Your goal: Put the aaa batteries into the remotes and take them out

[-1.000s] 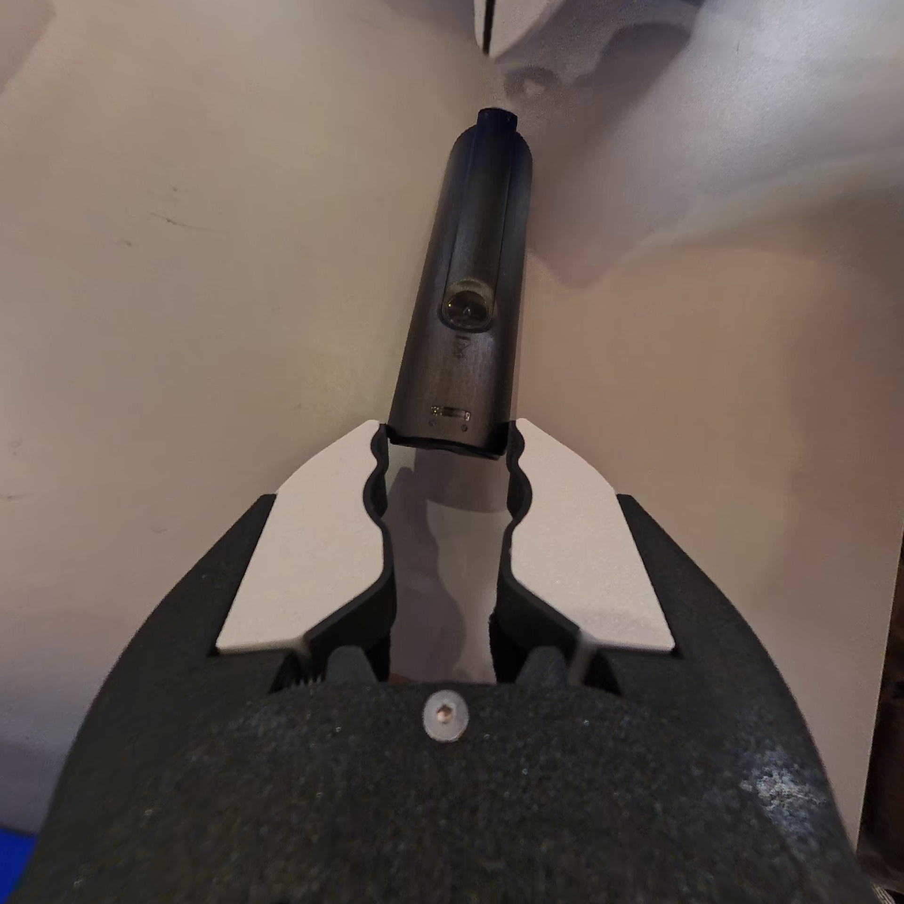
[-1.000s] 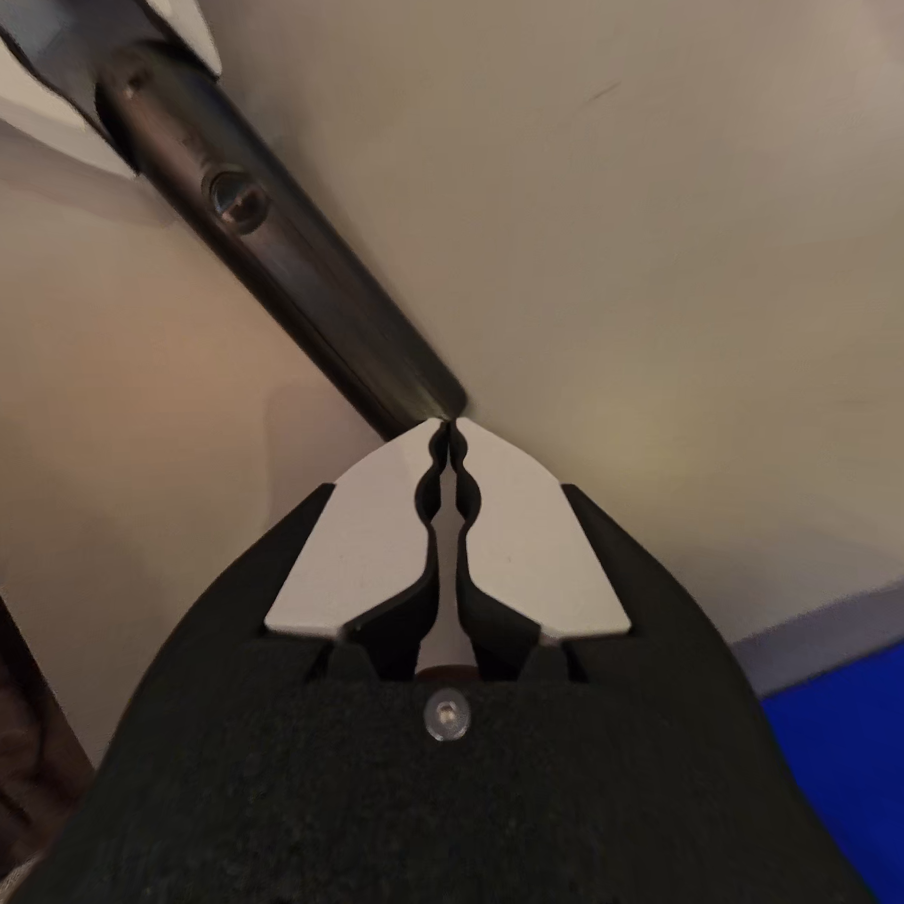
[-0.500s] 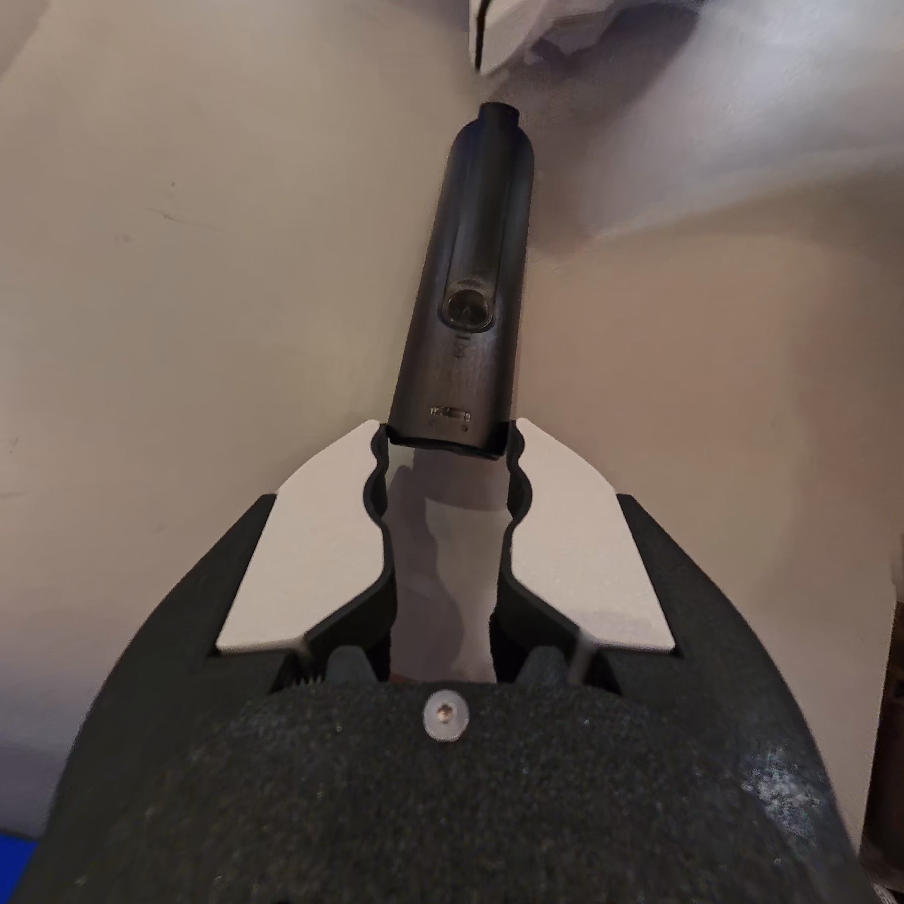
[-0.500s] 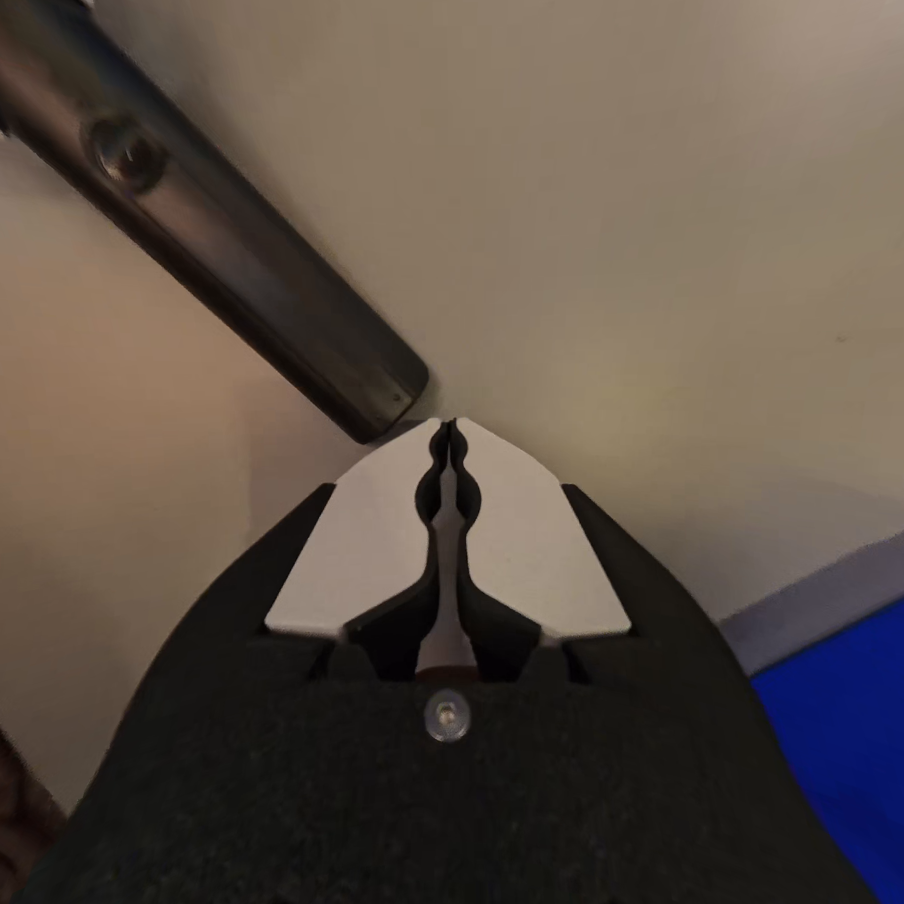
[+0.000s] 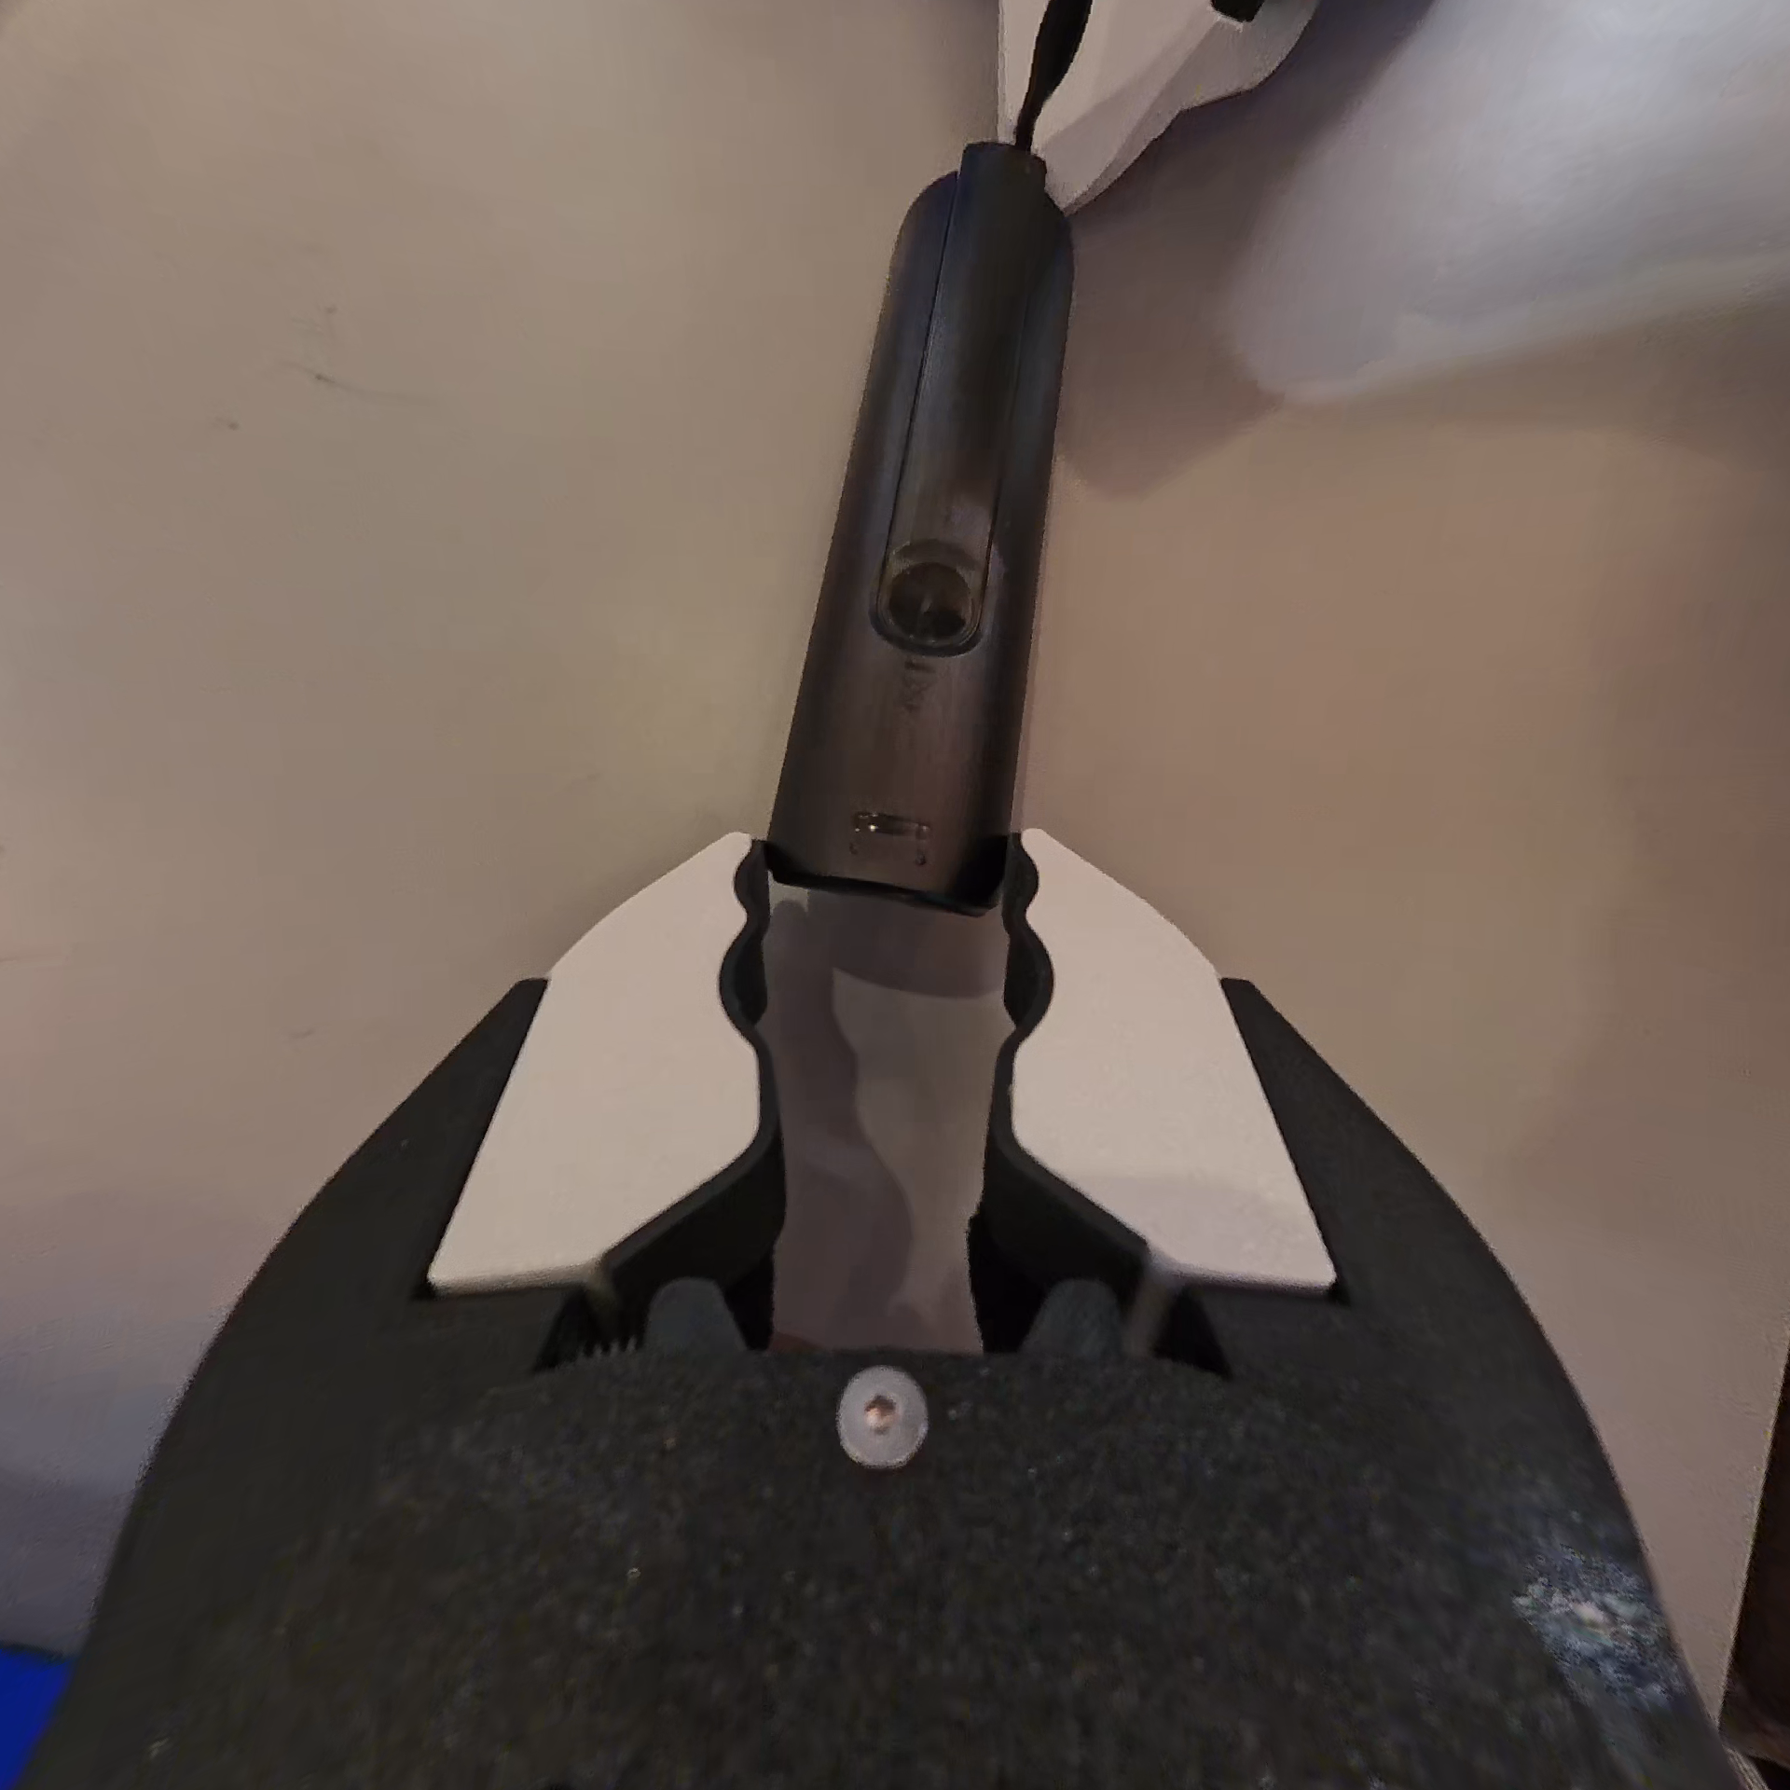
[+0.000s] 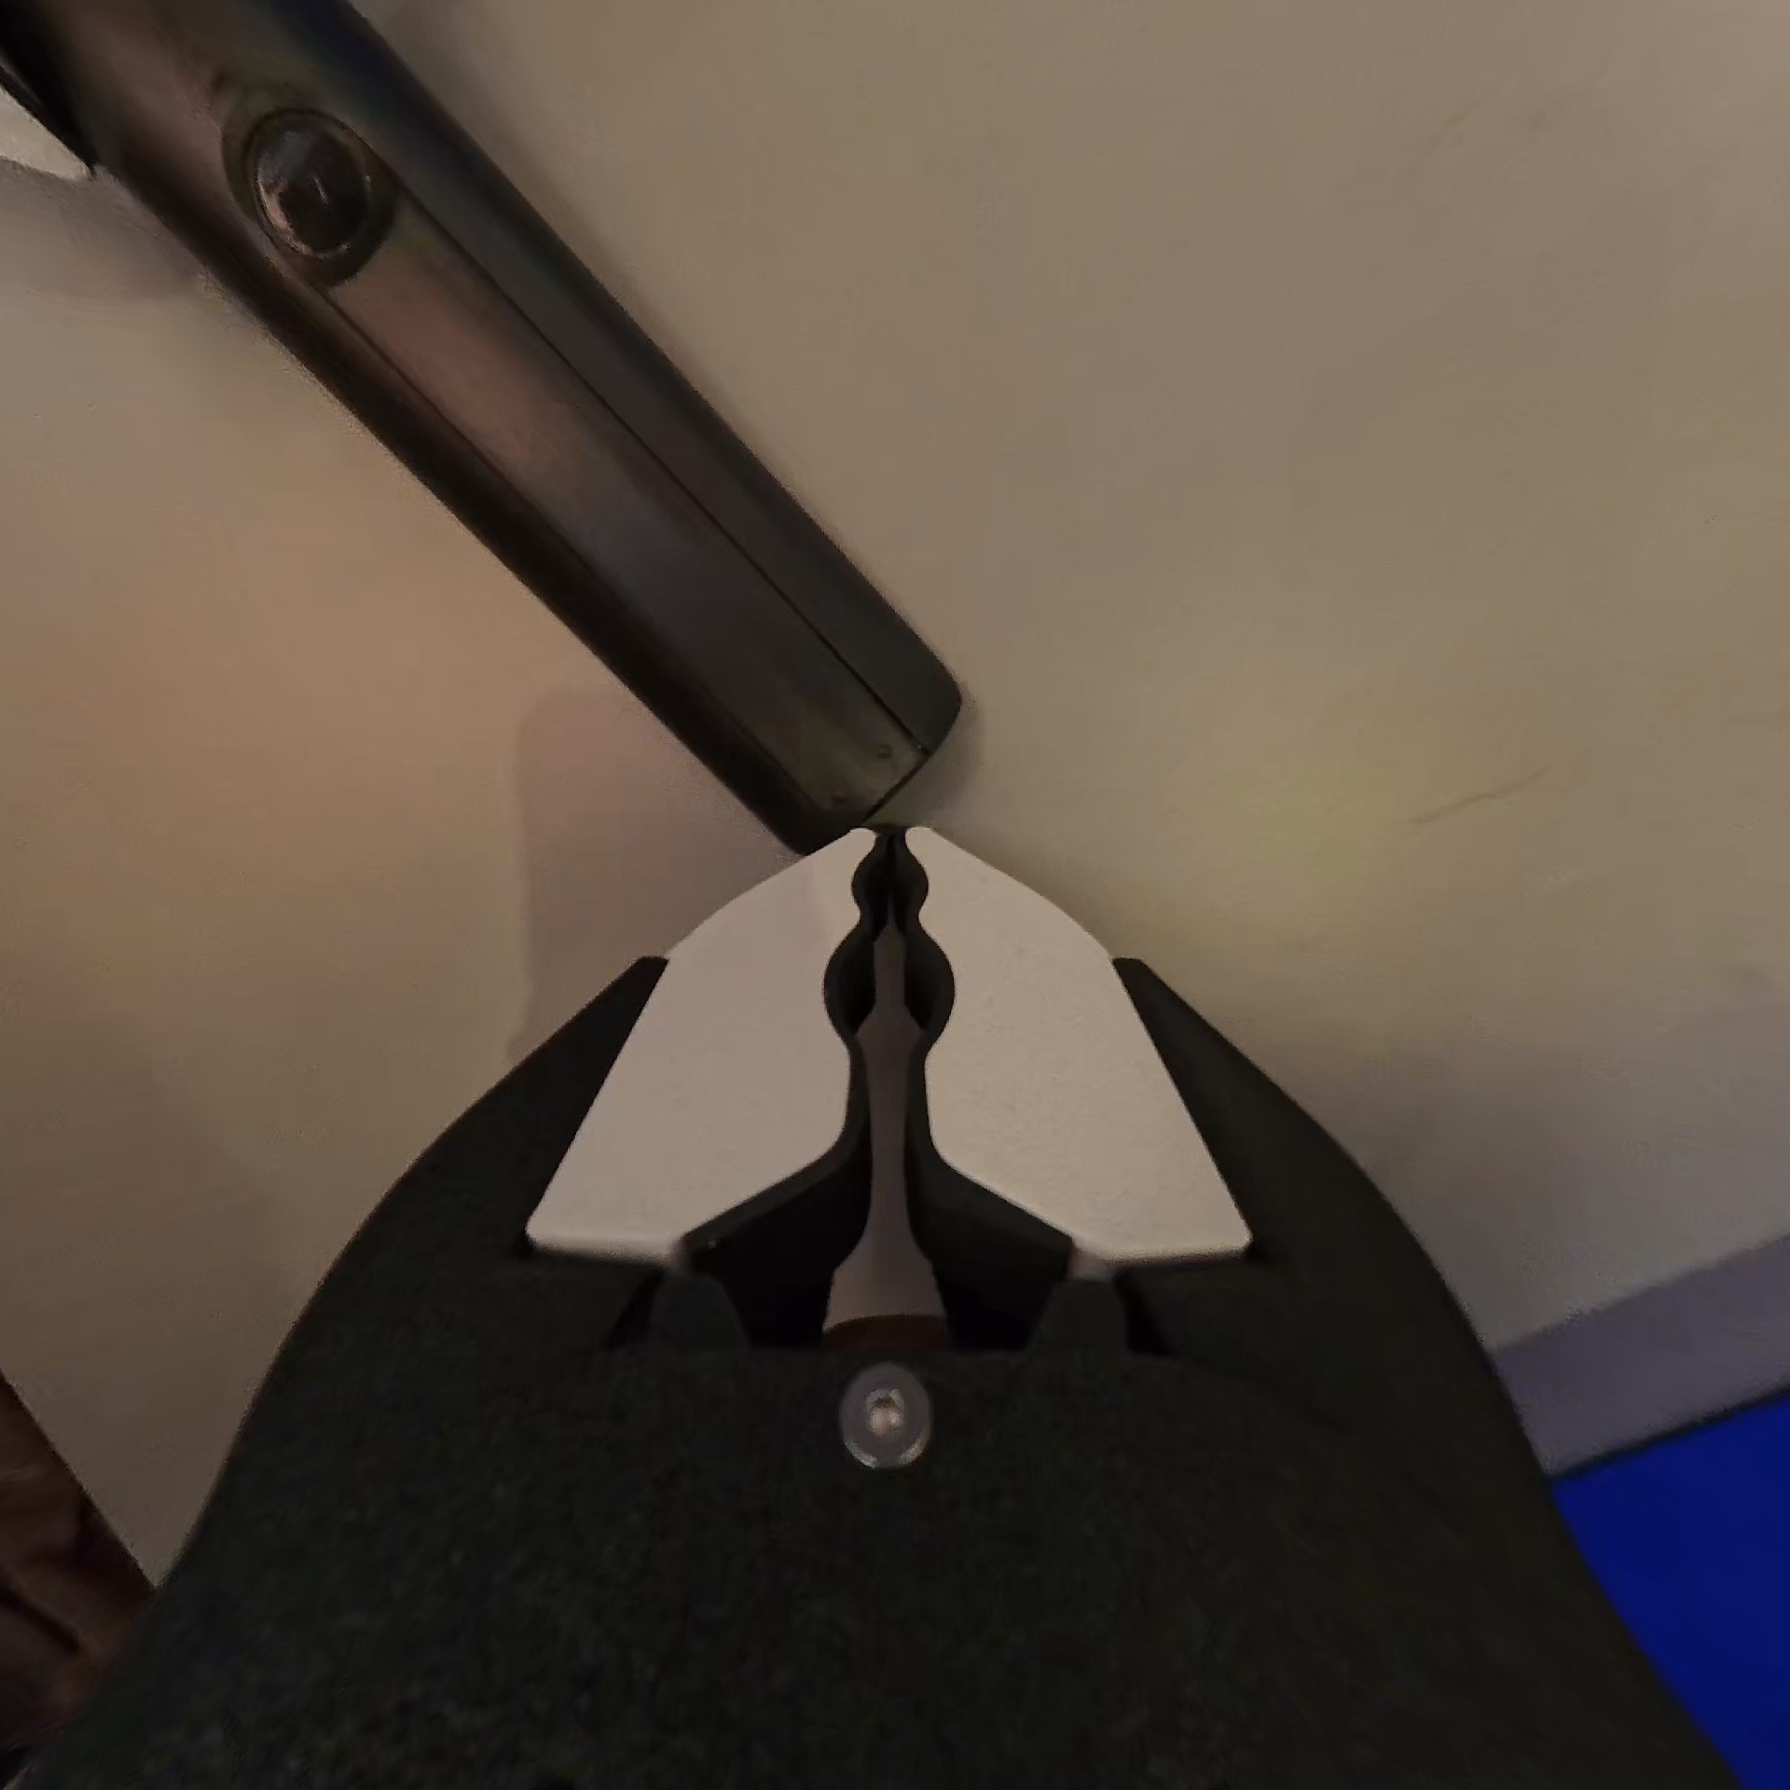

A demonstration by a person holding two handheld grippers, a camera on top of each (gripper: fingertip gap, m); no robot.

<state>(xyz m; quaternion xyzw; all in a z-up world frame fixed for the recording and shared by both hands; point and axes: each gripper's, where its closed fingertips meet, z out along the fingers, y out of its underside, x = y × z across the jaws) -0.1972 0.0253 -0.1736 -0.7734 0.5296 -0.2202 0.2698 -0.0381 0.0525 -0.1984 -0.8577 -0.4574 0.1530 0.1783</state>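
Observation:
A slim black remote (image 5: 944, 542) lies back side up on the beige table, with a long battery cover and a round dimple. My left gripper (image 5: 886, 862) is shut on its near end, one fingertip on each side. In the right wrist view the same remote (image 6: 542, 426) runs from the upper left to the centre. My right gripper (image 6: 886, 835) is shut and empty, its tips touching or almost touching the remote's far end. That gripper also shows as a white shape at the top of the left wrist view (image 5: 1143, 87). No batteries are in view.
The beige table top (image 6: 1259, 387) fills both views. A blue surface (image 6: 1685, 1511) lies beyond the table's edge at the lower right of the right wrist view. A dark strip (image 5: 1768, 1453) runs along the right border of the left wrist view. About 15 cm separates my left fingertips from my right.
My right gripper drew away from the remote's far end, then came back against its tip. My left gripper has kept its hold and the remote has barely moved.

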